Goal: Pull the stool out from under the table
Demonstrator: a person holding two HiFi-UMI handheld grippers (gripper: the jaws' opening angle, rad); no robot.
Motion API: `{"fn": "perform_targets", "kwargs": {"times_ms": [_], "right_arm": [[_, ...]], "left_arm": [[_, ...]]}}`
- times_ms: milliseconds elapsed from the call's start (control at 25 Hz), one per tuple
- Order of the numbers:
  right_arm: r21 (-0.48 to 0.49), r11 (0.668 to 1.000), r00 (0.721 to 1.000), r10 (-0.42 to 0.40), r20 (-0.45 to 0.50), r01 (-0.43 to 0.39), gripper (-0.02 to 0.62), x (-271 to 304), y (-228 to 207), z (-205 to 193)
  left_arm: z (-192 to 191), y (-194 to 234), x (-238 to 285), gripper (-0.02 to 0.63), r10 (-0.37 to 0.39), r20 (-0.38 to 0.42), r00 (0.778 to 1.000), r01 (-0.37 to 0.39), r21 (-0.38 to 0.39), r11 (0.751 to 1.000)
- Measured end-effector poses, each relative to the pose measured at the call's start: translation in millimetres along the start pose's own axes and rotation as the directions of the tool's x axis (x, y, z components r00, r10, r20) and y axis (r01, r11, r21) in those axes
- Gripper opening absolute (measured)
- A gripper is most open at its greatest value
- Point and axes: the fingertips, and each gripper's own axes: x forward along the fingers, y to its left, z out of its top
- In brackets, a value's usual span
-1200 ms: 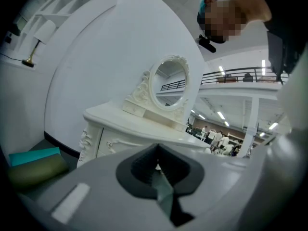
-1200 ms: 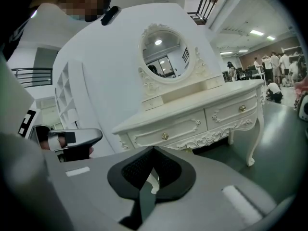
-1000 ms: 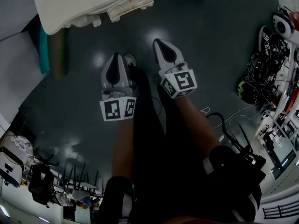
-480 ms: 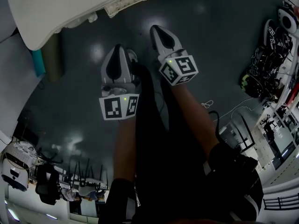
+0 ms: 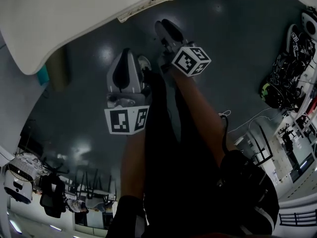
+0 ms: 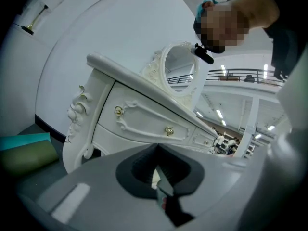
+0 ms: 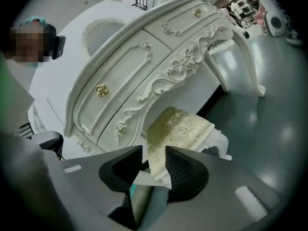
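My right gripper (image 7: 154,153) is opening its jaws, the stool (image 7: 185,126) under the table (image 7: 125,76) showing in their narrow gap, while my left gripper (image 6: 156,148) is closed and empty.

White table (image 7: 144,66), cream patterned stool (image 7: 183,126), grey floor (image 5: 223,48).

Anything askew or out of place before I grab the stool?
Nothing stands out. The stool stands upright, tucked under the dressing table. The jaws of the right gripper are opening, the stool's seat showing between them, not gripped.
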Motion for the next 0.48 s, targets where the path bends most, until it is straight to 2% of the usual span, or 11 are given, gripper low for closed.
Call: {"fn": "perform_targets", "kwargs": {"times_ms": [160, 320, 400, 480], "right_arm": [[0.168, 0.985, 0.999, 0.045, 0.014, -0.047, 0.251, 25, -23, -16], [0.372, 0.923, 0.994, 0.086, 0.062, -0.103, 0.346, 49, -39, -29], [0.436, 0.891, 0.992, 0.101, 0.079, -0.126, 0.392, 62, -48, -35], [0.448, 0.884, 0.991, 0.109, 0.083, -0.135, 0.434, 74, -58, -41]], "left_arm": [[-12, 0, 6, 0.006, -0.007, 0.001, 1.0, 0.007, -0.005, 1.0], [-18, -1, 6, 0.006, -0.02, 0.003, 1.0, 0.02, -0.013, 1.0], [-21, 3, 6, 0.006, -0.019, 0.008, 1.0, 0.02, -0.02, 1.0], [-23, 9, 6, 0.006, -0.015, 0.016, 1.0, 0.015, -0.025, 1.0]]}}
